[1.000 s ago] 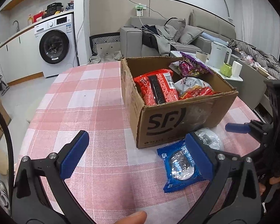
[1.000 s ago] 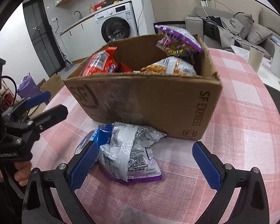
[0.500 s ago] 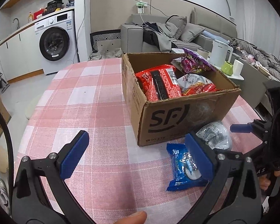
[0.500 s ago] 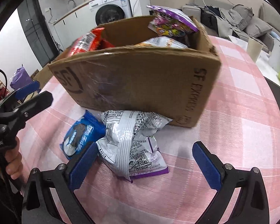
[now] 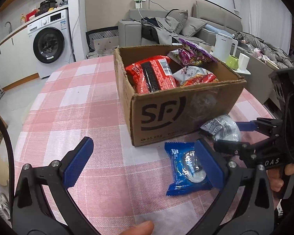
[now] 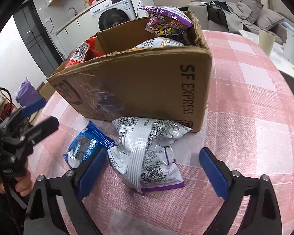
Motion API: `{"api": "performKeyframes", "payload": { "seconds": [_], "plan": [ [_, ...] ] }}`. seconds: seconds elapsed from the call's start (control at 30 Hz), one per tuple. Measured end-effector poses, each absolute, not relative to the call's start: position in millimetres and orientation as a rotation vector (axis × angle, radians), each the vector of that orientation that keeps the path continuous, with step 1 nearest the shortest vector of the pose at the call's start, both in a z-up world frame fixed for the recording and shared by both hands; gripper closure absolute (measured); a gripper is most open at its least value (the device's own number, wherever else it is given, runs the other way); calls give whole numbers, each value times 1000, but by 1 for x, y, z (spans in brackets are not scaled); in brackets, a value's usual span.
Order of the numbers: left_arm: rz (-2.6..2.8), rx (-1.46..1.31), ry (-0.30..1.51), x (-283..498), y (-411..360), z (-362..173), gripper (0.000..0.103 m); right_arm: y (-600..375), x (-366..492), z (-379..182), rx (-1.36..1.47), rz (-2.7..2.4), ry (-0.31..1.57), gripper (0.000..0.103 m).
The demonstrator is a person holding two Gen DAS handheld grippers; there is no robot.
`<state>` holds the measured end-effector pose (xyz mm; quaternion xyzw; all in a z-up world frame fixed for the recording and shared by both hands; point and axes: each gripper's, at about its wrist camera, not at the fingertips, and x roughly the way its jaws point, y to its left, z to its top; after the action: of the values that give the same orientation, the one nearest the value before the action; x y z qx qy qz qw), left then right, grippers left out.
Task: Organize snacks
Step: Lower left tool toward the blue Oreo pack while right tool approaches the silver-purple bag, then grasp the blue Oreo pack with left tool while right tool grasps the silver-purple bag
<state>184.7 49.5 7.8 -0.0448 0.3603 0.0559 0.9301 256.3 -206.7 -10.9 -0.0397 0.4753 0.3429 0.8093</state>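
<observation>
Blue ribbed pads are seen nearest in both wrist views, mounted on black angular finger frames. The right gripper (image 6: 152, 168) is held low over the table, its jaws closing around a crinkled silver bag (image 6: 147, 152) with a purple bottom edge; the bag lies between the pads, the left pad just beside it and the right pad still apart from it. The left gripper (image 5: 145, 162) is held with its jaws spread wide and nothing between them, its right pad overlapping the view of a blue cookie packet (image 5: 186, 168), glossy and flat, with a round cookie printed on it. Both packets lie on a woven tablecloth (image 5: 72, 105) of pink and white checks, the blue one just beside the silver one. Touching the silver bag's far end stands an open cardboard box (image 5: 166, 113), brown and rectangular, with torn rough rims, black printed letters and a patch of clear tape on its near wall. Inside it are packed a red packet (image 5: 152, 74) with a black panel, a puffy purple bag (image 5: 194, 52) propped against the far corner, and further white and red wrappers. Beyond the table are seen a white washing machine (image 5: 49, 45) with a round door, a grey cushioned sofa (image 5: 186, 25) strewn with clothes, and a white kettle (image 5: 223, 47).
</observation>
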Motion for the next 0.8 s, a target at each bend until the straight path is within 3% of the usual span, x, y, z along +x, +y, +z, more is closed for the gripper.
{"api": "performKeyframes", "payload": {
  "seconds": [0.2, 0.57, 0.8],
  "plan": [
    [96, -70, 756, 187, 43, 2, 0, -209, 253, -13, -41, 786, 1006, 31],
    [60, -36, 791, 189, 31, -9, 0, -206, 247, -8, -32, 800, 993, 42],
    [22, -39, 815, 190, 25, -16, 0, -211, 245, 0, -12, 822, 975, 43]
  ]
}}
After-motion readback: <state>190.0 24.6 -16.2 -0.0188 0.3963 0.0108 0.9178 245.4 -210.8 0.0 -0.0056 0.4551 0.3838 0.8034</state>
